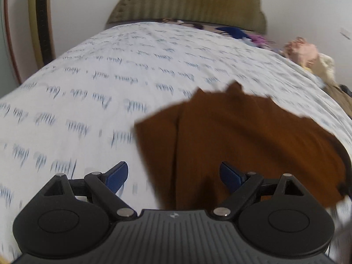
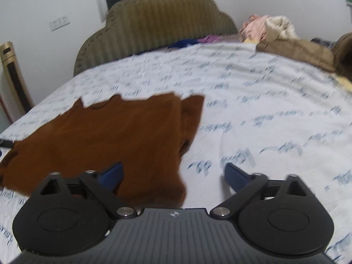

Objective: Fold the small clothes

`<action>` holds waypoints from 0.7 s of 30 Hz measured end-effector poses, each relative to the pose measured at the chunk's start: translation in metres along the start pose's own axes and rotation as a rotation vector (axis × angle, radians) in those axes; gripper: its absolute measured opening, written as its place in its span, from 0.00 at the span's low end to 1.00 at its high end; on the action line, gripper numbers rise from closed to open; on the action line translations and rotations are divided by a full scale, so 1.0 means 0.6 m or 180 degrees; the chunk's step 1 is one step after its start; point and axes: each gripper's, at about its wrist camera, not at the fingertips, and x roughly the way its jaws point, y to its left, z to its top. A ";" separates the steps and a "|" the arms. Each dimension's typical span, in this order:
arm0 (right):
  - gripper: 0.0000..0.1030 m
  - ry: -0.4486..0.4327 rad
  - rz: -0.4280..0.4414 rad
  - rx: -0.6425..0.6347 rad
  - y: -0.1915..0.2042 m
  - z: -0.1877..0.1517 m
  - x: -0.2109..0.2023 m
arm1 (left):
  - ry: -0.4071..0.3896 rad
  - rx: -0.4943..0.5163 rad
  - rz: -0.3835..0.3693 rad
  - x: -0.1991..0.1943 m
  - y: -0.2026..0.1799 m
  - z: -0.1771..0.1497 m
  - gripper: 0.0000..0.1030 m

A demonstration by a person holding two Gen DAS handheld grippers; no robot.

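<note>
A rust-brown garment point(image 2: 105, 140) lies flat on a bed sheet point(image 2: 253, 101), white cotton printed with blue cursive script. Its long axis runs from the near edge toward the padded, scalloped olive headboard point(image 2: 158, 26), with one side folded over along a lengthwise crease. Motion blur hides the neckline and stitching. The left gripper point(image 1: 173, 176) hovers over the garment's near left edge, the right gripper point(image 2: 173, 176) over its near right edge; both are spread, holding nothing. Crumpled pink and cream clothes point(image 2: 268, 27) sit beside the headboard.

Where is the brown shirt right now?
The brown shirt lies flat on the white bedsheet, near the bed's front edge. It sits between the open left gripper and right gripper, far from the headboard.
</note>
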 end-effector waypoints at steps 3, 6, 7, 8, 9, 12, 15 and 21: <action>0.50 0.0000 0.0013 0.0007 0.008 -0.006 0.004 | 0.0011 0.0175 -0.0113 -0.019 -0.001 -0.042 0.58; 0.21 -0.0029 0.0057 0.0163 0.002 -0.007 -0.005 | 0.0121 0.0088 -0.0350 -0.007 0.009 -0.057 0.16; 0.19 -0.0054 0.0046 0.0193 -0.001 -0.006 -0.008 | 0.0121 0.0043 -0.0387 -0.001 0.011 -0.054 0.11; 0.16 -0.0101 0.0000 0.0185 0.000 -0.006 -0.013 | 0.0117 0.0007 -0.0403 -0.002 0.012 -0.051 0.07; 0.12 -0.0156 -0.0064 0.0148 0.002 -0.005 -0.021 | 0.0087 -0.0006 -0.0421 -0.014 0.012 -0.052 0.06; 0.06 -0.0317 -0.0335 -0.0045 0.005 0.001 -0.045 | -0.0099 0.0082 -0.0263 -0.047 0.014 -0.048 0.04; 0.06 -0.0223 -0.0395 -0.0147 -0.005 0.002 -0.050 | -0.0052 0.0190 -0.0127 -0.052 0.021 -0.057 0.04; 0.38 -0.0191 -0.0750 -0.0142 -0.010 -0.005 -0.054 | -0.0007 0.0557 0.0457 -0.064 -0.003 -0.091 0.05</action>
